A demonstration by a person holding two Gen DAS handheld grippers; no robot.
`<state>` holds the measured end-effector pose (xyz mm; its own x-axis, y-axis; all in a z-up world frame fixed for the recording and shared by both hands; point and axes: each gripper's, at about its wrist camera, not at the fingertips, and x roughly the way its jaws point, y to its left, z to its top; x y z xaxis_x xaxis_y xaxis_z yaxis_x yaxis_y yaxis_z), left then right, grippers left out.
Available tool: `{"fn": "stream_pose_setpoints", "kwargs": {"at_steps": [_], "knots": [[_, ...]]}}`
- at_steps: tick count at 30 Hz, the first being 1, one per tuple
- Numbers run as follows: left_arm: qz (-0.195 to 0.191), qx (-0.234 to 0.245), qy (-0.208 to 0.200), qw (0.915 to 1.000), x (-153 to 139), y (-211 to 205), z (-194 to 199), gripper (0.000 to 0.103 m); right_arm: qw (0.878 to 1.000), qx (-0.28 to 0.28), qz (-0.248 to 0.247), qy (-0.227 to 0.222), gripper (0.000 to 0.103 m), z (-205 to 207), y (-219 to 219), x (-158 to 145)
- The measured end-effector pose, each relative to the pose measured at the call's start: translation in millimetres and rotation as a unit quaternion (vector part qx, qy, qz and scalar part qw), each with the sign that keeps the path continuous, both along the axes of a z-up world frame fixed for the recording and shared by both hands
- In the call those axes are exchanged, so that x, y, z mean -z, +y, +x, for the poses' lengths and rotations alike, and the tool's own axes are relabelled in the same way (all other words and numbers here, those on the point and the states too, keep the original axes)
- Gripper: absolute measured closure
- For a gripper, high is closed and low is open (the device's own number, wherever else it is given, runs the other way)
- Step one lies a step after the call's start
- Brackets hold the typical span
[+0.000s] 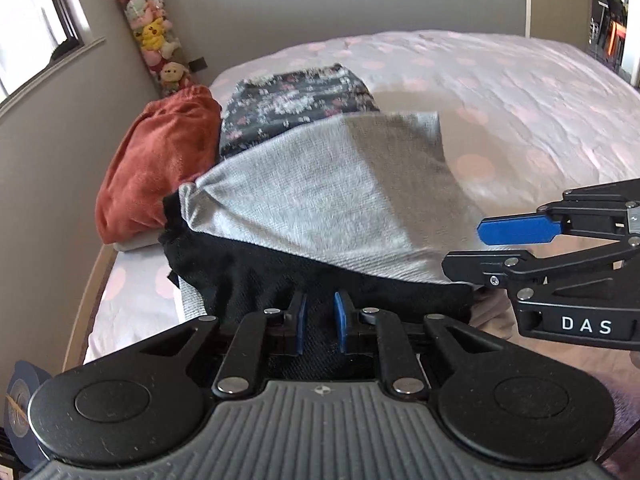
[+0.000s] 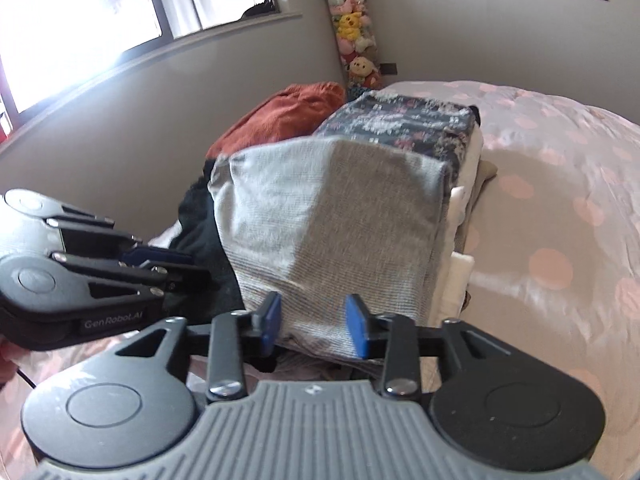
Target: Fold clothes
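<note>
A folded grey knit garment lies on top of a black garment at the near left of the bed. My left gripper is nearly closed, with black cloth bunched between its blue pads. My right gripper stands open at the grey garment's near edge. That edge lies between its pads, and they do not press on it. The two grippers are side by side, the left one lower on the black cloth.
Behind lie a dark floral folded garment on white folded items and a rust-red garment. The pink-dotted bedcover stretches right. The wall, a window and a column of plush toys stand left.
</note>
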<state>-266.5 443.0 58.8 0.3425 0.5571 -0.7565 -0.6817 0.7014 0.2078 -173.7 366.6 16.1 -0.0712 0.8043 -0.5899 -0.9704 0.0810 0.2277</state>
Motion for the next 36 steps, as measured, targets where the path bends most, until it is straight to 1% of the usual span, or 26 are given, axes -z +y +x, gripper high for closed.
{"fn": "stream_pose_setpoints", "kwargs": {"at_steps": [1,2,4,5,6,7,8,10,13,16,20,22,25,28,33,36], "knots": [[0.005,-0.003,-0.006,1.0000,-5.9,-4.6,-0.8,0.089,1.000,0.003,0.005,-0.003,0.052,-0.8,-4.4,-6.4],[0.010,-0.006,-0.013,0.9998,-11.8,-9.3,-1.6,0.088,1.000,0.006,0.010,-0.009,0.049,-1.8,-9.3,-13.1],[0.021,-0.008,-0.023,0.9995,-23.0,-19.9,-3.1,0.088,0.999,0.012,0.020,-0.024,0.037,-4.0,-19.6,-26.8],[0.026,-0.008,-0.028,0.9992,-28.4,-25.9,-3.8,0.086,0.999,0.016,0.025,-0.030,0.034,-5.0,-24.8,-33.5],[0.030,-0.009,-0.032,0.9990,-34.6,-32.7,-4.3,0.084,0.999,0.021,0.029,-0.035,0.028,-5.9,-29.9,-40.0],[0.033,-0.010,-0.037,0.9987,-39.7,-37.4,-4.7,0.078,0.998,0.025,0.033,-0.038,0.023,-6.8,-35.3,-46.5],[0.035,-0.012,-0.041,0.9985,-44.8,-42.1,-5.2,0.073,0.998,0.029,0.038,-0.040,0.022,-7.7,-40.7,-53.1],[0.049,-0.021,-0.046,0.9975,-53.8,-52.1,-6.6,0.072,0.997,0.040,0.047,-0.039,0.018,-7.8,-52.4,-66.8],[0.073,-0.037,-0.059,0.9949,-67.5,-67.0,-11.4,0.059,0.996,0.053,0.057,-0.040,0.013,-9.6,-68.3,-83.2],[0.087,-0.048,-0.077,0.9921,-80.5,-80.7,-17.4,0.054,0.995,0.059,0.072,-0.038,0.011,-11.5,-85.5,-97.5],[0.119,-0.075,-0.083,0.9866,-92.3,-98.2,-21.3,0.044,0.994,0.057,0.083,-0.044,0.009,-19.1,-105.1,-113.1],[0.128,-0.082,-0.087,0.9846,-95.9,-105.8,-25.5,0.041,0.994,0.055,0.084,-0.050,0.008,-22.8,-112.2,-117.6],[0.120,-0.099,-0.102,0.9826,-97.8,-113.9,-35.7,0.038,0.994,0.050,0.083,-0.046,0.007,-27.5,-121.5,-119.2],[0.118,-0.115,-0.106,0.9805,-94.7,-122.7,-46.6,0.029,0.996,0.040,0.075,-0.037,0.007,-33.0,-128.8,-114.9],[0.127,-0.150,-0.116,0.9735,-89.1,-134.4,-64.2,0.028,0.997,0.029,0.063,-0.030,0.007,-43.5,-138.8,-105.1],[0.120,-0.154,-0.120,0.9734,-85.6,-137.8,-69.5,0.028,0.997,0.028,0.058,-0.030,0.006,-48.2,-146.6,-101.9]]}}
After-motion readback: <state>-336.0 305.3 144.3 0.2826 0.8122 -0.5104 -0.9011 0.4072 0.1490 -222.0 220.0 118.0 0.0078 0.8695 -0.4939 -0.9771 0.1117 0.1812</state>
